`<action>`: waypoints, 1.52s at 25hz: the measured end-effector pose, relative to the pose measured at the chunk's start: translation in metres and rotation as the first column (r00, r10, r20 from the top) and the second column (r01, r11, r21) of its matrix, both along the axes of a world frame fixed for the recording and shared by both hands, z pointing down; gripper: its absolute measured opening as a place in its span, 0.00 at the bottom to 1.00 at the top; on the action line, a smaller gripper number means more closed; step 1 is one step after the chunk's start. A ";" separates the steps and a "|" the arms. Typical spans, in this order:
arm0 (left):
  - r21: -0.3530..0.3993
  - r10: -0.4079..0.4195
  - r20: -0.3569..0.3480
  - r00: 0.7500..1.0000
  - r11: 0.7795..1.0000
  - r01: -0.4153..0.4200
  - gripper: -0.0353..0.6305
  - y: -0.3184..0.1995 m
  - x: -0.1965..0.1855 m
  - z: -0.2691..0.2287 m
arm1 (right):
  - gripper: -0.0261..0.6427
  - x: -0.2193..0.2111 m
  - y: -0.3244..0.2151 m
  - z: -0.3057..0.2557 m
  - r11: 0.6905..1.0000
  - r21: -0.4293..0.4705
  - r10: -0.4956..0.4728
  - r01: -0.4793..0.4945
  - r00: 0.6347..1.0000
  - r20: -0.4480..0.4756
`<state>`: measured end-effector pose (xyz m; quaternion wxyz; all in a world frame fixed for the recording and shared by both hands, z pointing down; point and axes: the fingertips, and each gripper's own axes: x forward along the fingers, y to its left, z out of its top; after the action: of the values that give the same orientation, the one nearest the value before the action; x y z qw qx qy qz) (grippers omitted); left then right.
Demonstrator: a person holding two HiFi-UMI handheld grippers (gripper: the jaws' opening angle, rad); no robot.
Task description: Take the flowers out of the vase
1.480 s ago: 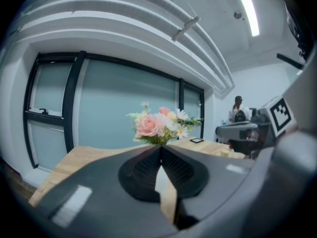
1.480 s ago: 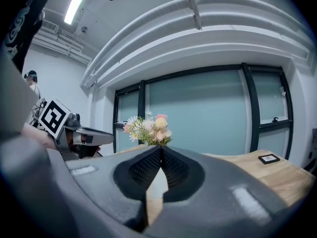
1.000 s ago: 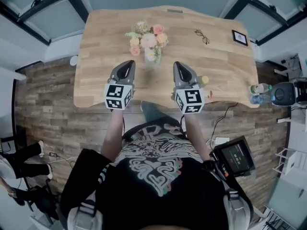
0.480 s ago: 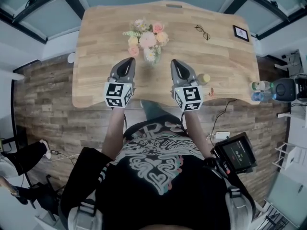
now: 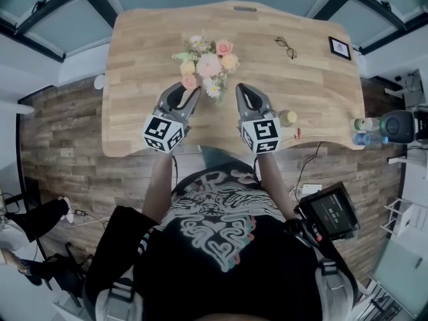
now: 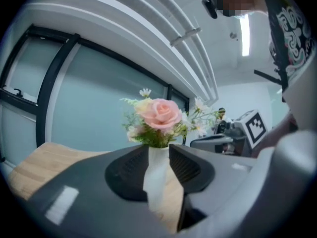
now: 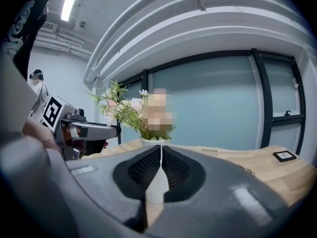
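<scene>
A bunch of pink, peach and white flowers (image 5: 208,62) stands in a white vase (image 6: 157,165) near the middle of the wooden table (image 5: 140,52). My left gripper (image 5: 186,91) is just left of the flowers and angled toward them. Its jaws have just been opening and stand apart with nothing pressed between them; the vase shows through the gap, further ahead. My right gripper (image 5: 244,89) is on the vase's right with its jaws shut and empty. The right gripper view shows the vase rim (image 7: 153,142) beyond the closed tips.
Eyeglasses (image 5: 285,48) and a small framed picture (image 5: 339,48) lie at the table's far right. A small yellowish object (image 5: 288,118) sits near the front edge by my right gripper. Bottles (image 5: 364,131) stand off the table's right end.
Both grippers have moved forward toward the vase. The left gripper turned toward the flowers and its jaws went from shut to apart. The right jaws stayed shut.
</scene>
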<state>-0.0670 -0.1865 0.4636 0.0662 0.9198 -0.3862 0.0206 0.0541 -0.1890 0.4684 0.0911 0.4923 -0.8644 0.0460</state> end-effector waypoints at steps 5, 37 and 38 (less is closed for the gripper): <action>0.014 0.071 0.013 0.997 0.997 -0.071 0.26 -0.015 0.007 0.003 | 0.20 -0.010 -0.015 0.021 0.997 -0.061 -0.038 0.037 0.999 -0.023; 0.059 0.275 0.032 0.961 0.959 -0.276 0.51 -0.068 0.035 -0.001 | 0.45 -0.080 -0.080 0.039 0.971 0.050 -0.225 0.234 0.964 -0.143; 0.062 0.279 0.035 0.960 0.958 -0.281 0.51 -0.069 0.037 -0.001 | 0.45 -0.082 -0.079 0.039 0.969 0.055 -0.229 0.240 0.962 -0.150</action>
<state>-0.0298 -0.2555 0.4622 0.0273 0.9666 -0.2533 0.0289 -0.0278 -0.2676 0.5070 0.1396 0.3915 -0.9090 -0.0318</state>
